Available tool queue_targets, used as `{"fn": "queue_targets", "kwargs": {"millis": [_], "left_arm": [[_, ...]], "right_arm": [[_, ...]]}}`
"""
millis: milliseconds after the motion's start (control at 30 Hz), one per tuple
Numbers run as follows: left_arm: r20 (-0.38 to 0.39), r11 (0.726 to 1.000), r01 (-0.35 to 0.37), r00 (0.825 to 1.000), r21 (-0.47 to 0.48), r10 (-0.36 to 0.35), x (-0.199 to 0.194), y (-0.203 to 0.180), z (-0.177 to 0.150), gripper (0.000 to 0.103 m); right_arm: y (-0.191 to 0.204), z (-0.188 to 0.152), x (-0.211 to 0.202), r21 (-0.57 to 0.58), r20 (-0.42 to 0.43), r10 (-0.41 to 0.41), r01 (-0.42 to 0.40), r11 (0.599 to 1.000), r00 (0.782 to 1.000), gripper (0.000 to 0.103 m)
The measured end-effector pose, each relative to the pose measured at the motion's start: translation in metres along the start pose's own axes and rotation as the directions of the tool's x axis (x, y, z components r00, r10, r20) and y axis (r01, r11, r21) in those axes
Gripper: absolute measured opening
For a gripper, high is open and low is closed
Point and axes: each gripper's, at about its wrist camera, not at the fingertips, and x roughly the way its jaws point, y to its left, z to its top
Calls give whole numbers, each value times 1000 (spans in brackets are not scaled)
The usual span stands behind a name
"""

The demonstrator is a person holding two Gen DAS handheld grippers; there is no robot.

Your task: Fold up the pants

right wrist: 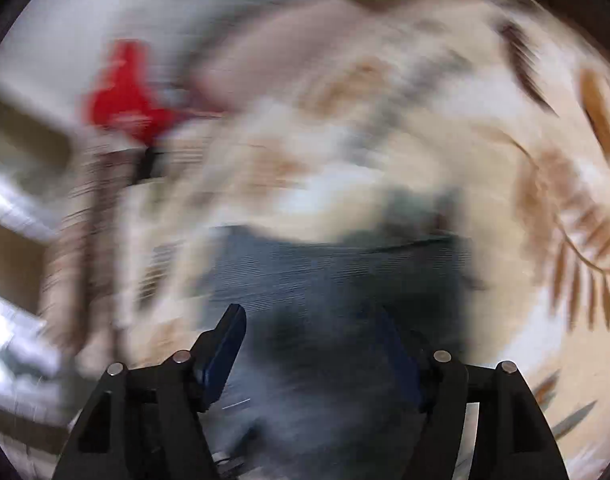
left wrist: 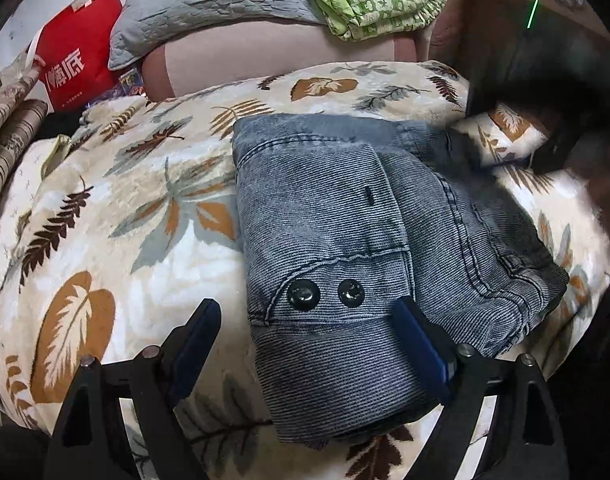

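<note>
1. Pants (left wrist: 345,240): grey-blue corduroy, folded into a compact bundle, lying on the leaf-print blanket (left wrist: 105,208) toward its right side. Two black snaps face up at the near end.
2. Left gripper (left wrist: 305,320): fingers spread wide, poised over the near end of the pants, gripping nothing.
3. Right gripper (right wrist: 309,328): view heavily motion-blurred; fingers spread, dark pants fabric (right wrist: 325,272) between and ahead of them; contact unclear.
4. Red bag (left wrist: 77,56) beyond the blanket's far-left corner.

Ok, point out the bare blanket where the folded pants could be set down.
The widest free patch is the leaf-print blanket to the left of the folded pants, bordered by the red bag and striped cloth. A narrower strip lies between the pants and the pink cushion. The right side is crowded by a dark blurred shape.
</note>
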Motion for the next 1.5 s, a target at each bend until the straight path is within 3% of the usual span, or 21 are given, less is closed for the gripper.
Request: {"fn": "queue_targets", "kwargs": {"millis": [67,133,200,267,333,433,533,600,667,767,833,933,1000,1067,1133,1167,1267,1300,1333,1367,1500], "left_arm": [[1,998,51,999,-26,-51,-6,5,3,87],[107,987,104,990,-124,-91,-32,22,9,87],[187,981,88,981,-170,-55,-48,32,14,87],[130,991,24,992,-132,-7,-34,30,15,87],[-51,999,12,999,-44,-15,9,17,2,87],[-16,998,25,1000,-54,-25,6,21,1,89],[-10,998,26,1000,-55,-27,7,18,-1,89],[-9,999,26,1000,-47,-27,5,18,-1,89],[-5,999,28,1000,-45,-28,4,17,-2,89],[-2,999,33,999,-35,-33,7,20,1,89],[5,999,31,1000,-33,-31,6,19,0,89],[2,998,41,999,-38,-41,8,20,1,89],[2,998,44,999,-39,-44,9,20,2,89],[3,998,48,999,-38,-48,9,21,2,89],[2,998,53,999,-40,-53,10,22,1,89],[2,998,55,998,-40,-55,10,22,2,89],[5,998,58,998,-36,-58,11,23,2,89],[7,998,60,998,-38,-59,11,23,1,89],[7,997,63,998,-40,-63,12,24,1,89],[7,997,67,998,-43,-67,12,24,1,89],[6,996,70,998,-48,-70,13,26,1,90]], "right_arm": [[-25,-2,18,56,-19,13,-12,998,1000,60],[-16,-3,9,16,-6,-7,7,1000,1000,60],[-9,-3,11,-26,-28,-48,47,999,998,60],[-8,-1,11,-11,-40,-56,55,998,998,60],[0,1,5,-14,-60,-94,93,996,994,60],[40,5,-17,-146,-19,-182,178,973,983,62],[97,16,-24,-304,-2,-142,135,943,990,62],[134,18,-14,-429,10,-151,141,892,988,64],[143,18,9,-495,33,-242,226,839,970,64],[97,20,65,-477,-61,-433,355,804,899,62],[93,23,58,-434,-47,-399,341,834,916,62],[129,31,35,-460,24,-389,355,814,921,64],[170,33,30,-560,31,-359,313,767,933,70],[208,28,44,-688,11,-388,288,666,922,79],[232,27,78,-793,-6,-493,296,533,870,79],[236,28,94,-809,-35,-533,289,511,845,79],[234,42,129,-801,-166,-602,249,545,781,73],[230,47,140,-801,-178,-634,264,538,752,52],[224,52,147,-798,-183,-659,281,533,730,44],[219,59,152,-785,-194,-661,290,548,725,38],[198,83,137,-689,-92,-630,408,600,771,35]]}}
